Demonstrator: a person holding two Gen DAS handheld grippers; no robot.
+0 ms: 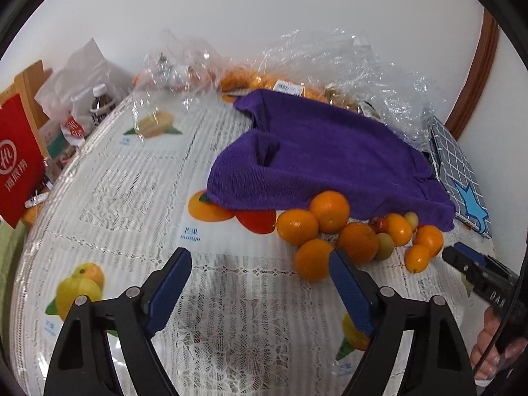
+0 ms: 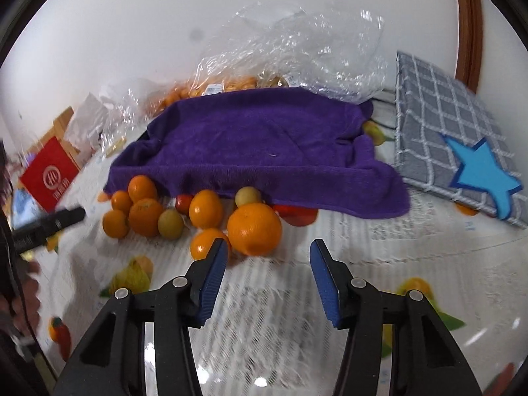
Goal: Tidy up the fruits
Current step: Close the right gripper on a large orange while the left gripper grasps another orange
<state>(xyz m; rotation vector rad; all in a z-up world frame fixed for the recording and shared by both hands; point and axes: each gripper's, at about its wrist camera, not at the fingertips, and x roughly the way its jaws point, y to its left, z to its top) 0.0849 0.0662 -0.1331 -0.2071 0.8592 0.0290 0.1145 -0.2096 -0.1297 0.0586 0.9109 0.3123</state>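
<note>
Two fisheye views, each looking forward and steeply down along its own black jaws with blue pads at a bench under a lace cloth. The left wrist view sits close above the bench, left of a pile of oranges. The right wrist view looks from the pile's right, also near. Both share the oranges, a purple towel, crinkled plastic bags, a grey checked box and the white wall.
</note>
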